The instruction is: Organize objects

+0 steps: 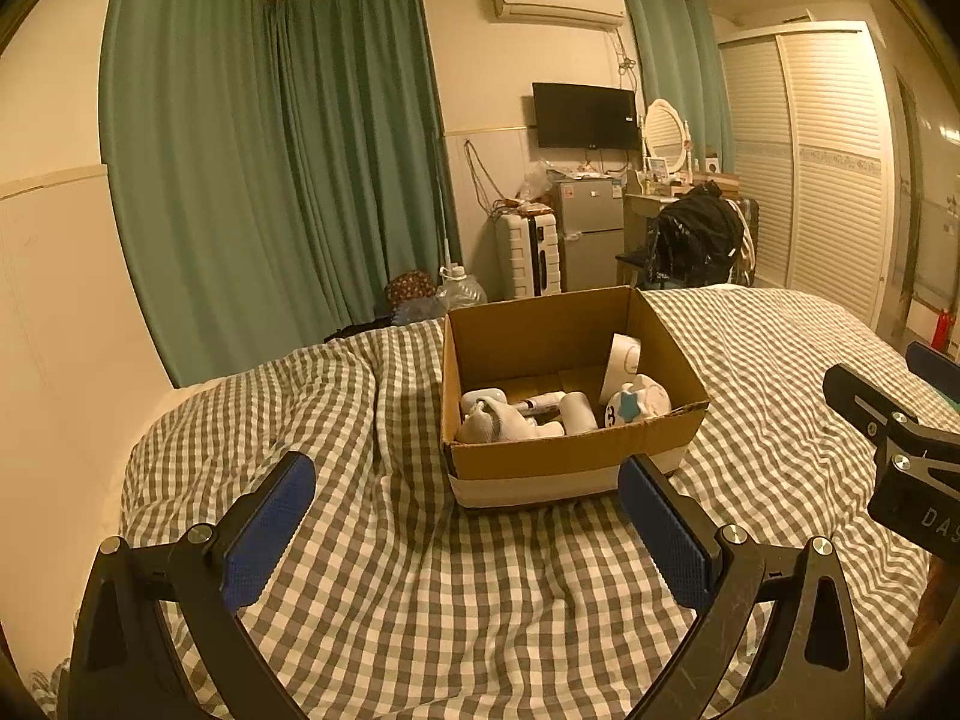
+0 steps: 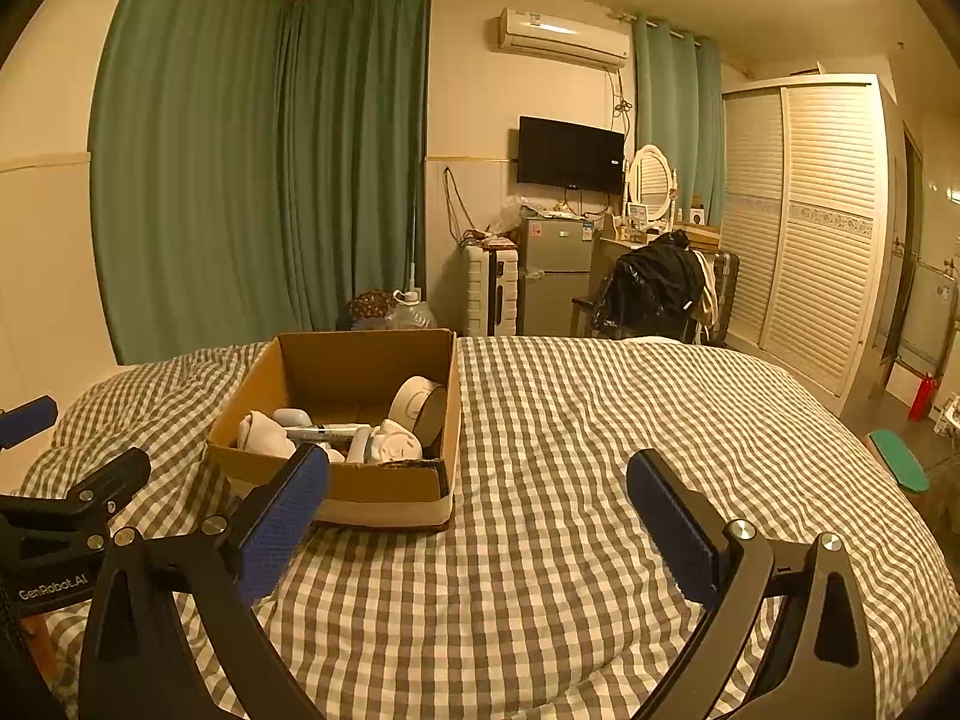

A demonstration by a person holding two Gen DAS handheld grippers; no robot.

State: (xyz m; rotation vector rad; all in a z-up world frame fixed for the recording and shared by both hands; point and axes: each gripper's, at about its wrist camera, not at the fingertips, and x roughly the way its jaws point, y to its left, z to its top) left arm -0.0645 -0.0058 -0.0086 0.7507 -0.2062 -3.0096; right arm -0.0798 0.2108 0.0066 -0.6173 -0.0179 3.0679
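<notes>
Cardboard box [image 1: 570,462] sits beyond the spread left gripper [image 1: 468,531], untouched.

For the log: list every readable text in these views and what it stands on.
"GenRobot.AI": on the left hand-held gripper body, right wrist view.
"DAS", cut off: on the right hand-held gripper body, left wrist view.
"3": on a white item in the cardboard box.
Air conditioner label and fridge stickers: too small to read.
</notes>
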